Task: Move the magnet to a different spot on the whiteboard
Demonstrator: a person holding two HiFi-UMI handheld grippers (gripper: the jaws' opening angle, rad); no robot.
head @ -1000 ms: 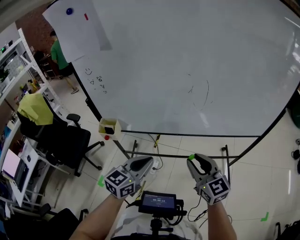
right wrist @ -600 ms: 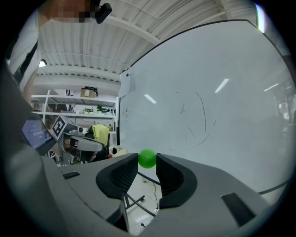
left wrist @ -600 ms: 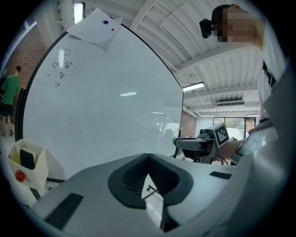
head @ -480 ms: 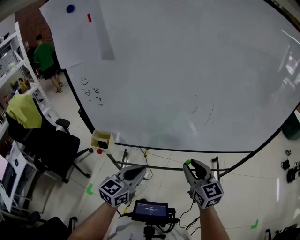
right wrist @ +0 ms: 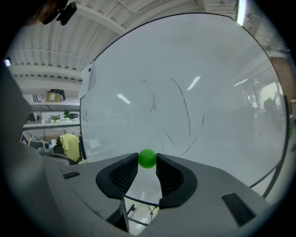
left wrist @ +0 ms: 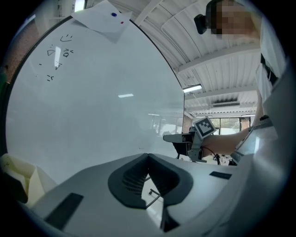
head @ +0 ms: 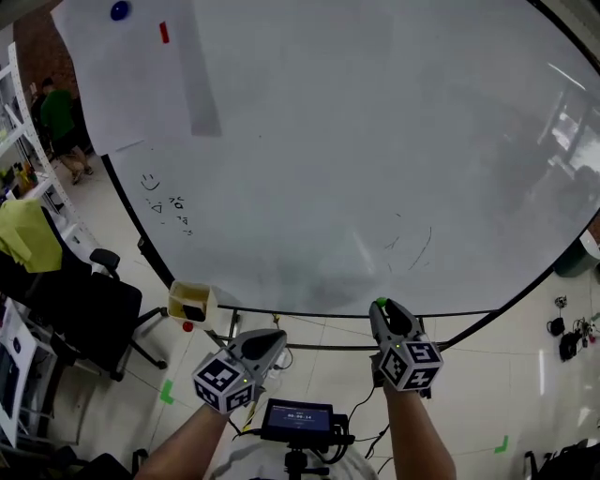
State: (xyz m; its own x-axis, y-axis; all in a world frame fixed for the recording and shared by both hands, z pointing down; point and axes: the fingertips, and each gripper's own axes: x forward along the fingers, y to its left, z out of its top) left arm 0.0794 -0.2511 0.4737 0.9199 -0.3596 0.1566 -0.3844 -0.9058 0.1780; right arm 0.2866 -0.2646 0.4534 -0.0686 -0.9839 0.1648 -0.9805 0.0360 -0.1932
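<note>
A small green ball magnet (right wrist: 147, 158) sits pinched between the tips of my right gripper (right wrist: 147, 160). In the head view the green magnet (head: 381, 303) shows at the front of the right gripper (head: 382, 309), just below the whiteboard's (head: 375, 141) lower edge. My left gripper (head: 274, 336) is beside it on the left, its jaws (left wrist: 148, 156) shut with nothing between them. A blue magnet (head: 120, 10) and a red magnet (head: 164, 32) pin a paper sheet (head: 122, 75) at the board's top left. Faint pen strokes (right wrist: 180, 115) mark the board ahead of the right gripper.
A yellow tray (head: 178, 298) hangs at the board's lower left, a small red thing (head: 187, 326) below it. Black office chair (head: 84, 309), shelves and a person in green (head: 56, 112) are at the left. A small screen (head: 300, 420) sits between my arms. The board's stand bar (head: 319, 347) runs below.
Both grippers have come closer to the whiteboard's lower edge, the right one still on the green magnet and rolled a little. The person in green has walked further left.
</note>
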